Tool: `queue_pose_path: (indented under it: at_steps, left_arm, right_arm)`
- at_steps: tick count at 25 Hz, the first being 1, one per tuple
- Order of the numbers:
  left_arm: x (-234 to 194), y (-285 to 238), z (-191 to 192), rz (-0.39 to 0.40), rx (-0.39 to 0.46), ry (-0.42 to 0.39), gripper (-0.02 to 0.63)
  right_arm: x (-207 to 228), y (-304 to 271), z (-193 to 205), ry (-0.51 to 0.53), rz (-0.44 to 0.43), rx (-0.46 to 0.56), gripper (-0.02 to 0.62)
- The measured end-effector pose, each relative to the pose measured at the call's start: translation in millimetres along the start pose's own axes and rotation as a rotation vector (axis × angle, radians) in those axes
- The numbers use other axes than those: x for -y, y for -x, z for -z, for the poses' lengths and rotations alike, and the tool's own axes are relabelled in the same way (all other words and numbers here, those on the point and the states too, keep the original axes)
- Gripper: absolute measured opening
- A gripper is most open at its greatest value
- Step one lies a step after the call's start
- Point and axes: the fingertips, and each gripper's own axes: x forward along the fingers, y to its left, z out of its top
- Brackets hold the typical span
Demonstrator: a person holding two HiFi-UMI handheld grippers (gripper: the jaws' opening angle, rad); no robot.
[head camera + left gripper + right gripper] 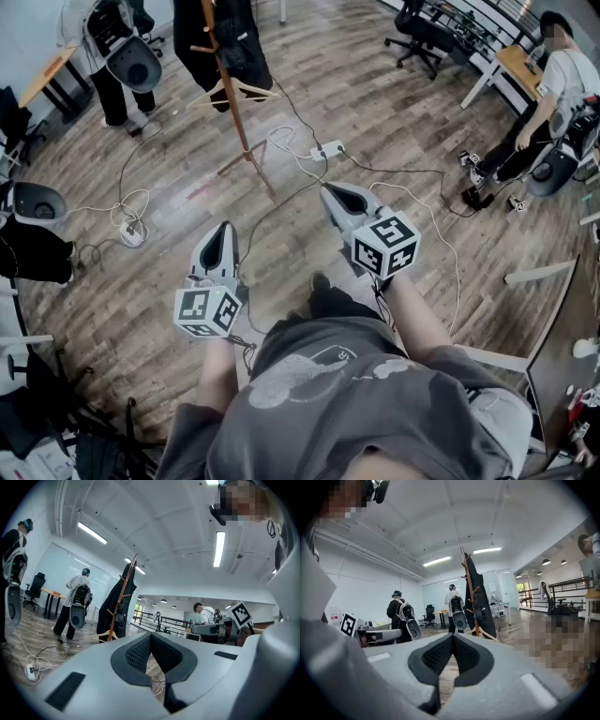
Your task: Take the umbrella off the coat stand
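Floor: wood planks, brown-grey, laid on a diagonal in the head view. A faint reddish mark shows on the boards near the stand's foot.

Standing on it:
- coat stand, spread wooden legs on the planks, upper centre.
- office chair, dark, on castors, upper right.
- standing person, upper left, both feet on the boards.

Lying on it:
- power strip, white, just right of the stand's legs.
- white cable, running from the strip in loose curves toward the right.
- cable coil, white, at the left, well apart from the strip.
- dark cable, thin, running from near the stand toward the bottom of the view.
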Motion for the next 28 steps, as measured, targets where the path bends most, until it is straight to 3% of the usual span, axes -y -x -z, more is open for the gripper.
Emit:
queue_pose_path:
  at_steps: [8,28]
  left_arm:
    - [-1.2,14.5,0.0,-0.005,0.023,0.037,0.009]
    - [-34.6,33.9,3.1,-0.008,0.021,0.041,0.009]
  right_arm:
    - [-9.1,4.7,2.2,0.006,-0.007,-0.006,-0.003]
    - [-47.1,-35.9,12.9,0.067,-0.097,-0.047,-0.002]
